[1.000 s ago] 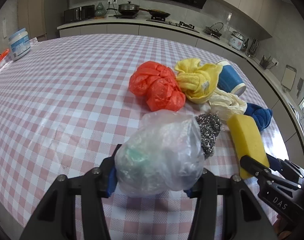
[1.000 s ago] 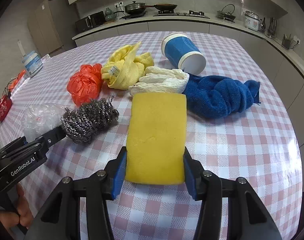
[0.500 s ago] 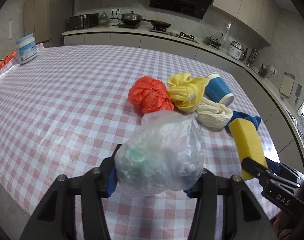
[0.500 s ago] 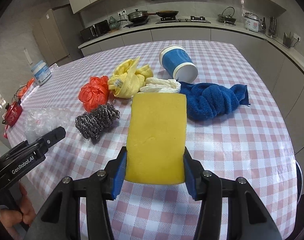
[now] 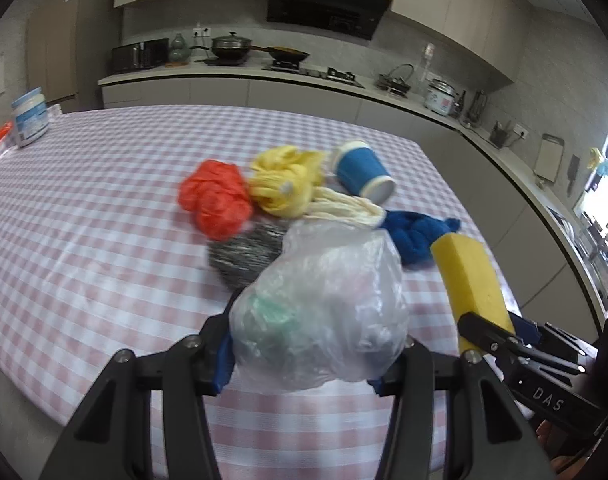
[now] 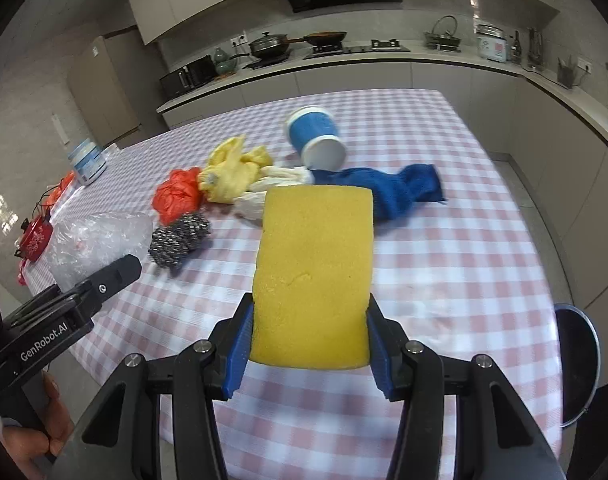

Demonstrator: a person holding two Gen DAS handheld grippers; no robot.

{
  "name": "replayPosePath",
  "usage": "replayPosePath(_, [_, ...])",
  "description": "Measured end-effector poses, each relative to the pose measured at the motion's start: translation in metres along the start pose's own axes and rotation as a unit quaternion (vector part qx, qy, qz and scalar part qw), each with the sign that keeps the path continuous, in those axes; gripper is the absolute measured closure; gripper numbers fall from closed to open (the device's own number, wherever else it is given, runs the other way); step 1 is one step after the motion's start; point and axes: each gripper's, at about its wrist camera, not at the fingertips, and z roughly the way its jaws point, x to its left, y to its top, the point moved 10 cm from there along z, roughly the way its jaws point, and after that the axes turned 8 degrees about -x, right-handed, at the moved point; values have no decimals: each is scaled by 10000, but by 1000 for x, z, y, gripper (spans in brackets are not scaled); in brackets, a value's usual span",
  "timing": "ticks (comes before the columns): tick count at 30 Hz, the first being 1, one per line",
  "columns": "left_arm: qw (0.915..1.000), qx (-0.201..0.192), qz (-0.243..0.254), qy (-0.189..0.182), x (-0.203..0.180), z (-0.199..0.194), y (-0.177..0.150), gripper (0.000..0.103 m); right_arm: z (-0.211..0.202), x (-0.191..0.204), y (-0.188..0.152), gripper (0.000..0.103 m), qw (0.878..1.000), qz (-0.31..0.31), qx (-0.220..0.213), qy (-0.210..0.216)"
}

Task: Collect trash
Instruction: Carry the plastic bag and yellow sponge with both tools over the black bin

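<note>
Checked tablecloth (image 5: 104, 208) before kitchen counter (image 5: 232, 76)

Both claws are showing matte black arms with round silver screws and blue pads (image 6: 236, 344) inside the tips. The left claw (image 5: 309, 364) is wearing white "GenRobot.AI" lettering along its side, the right claw (image 6: 308, 354) "DAS". A bare hand (image 6: 40, 436) is showing at the left handle.

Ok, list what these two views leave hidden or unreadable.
- Left wrist view: the clear plastic bag in the left gripper hides the table edge behind it and part of the steel scourer.
- Bag contents: only a greenish blur.
- Right wrist view: the yellow sponge in the right gripper covers the tablecloth behind.
- No bin shows.
</note>
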Motion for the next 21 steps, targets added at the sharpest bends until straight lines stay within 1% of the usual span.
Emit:
replayPosePath(6, [9989,135,210,-406,-67,6,-11,51,-32,-55,-2,50,9993,286,-102,-206])
replayPosePath(12, [9951,208,511,-819,-135,8,-17,51,-69,-120,-5,50,9962,604,-271,-565])
replayPosePath(18, [9867,297,866,-1343,-215,8,-29,51,-107,-193,-14,50,9886,1032,-413,-1016])
replayPosePath(21, [9805,379,1015,-1639,-259,7,-37,51,-126,-227,-22,50,9838,1225,-450,-1226])
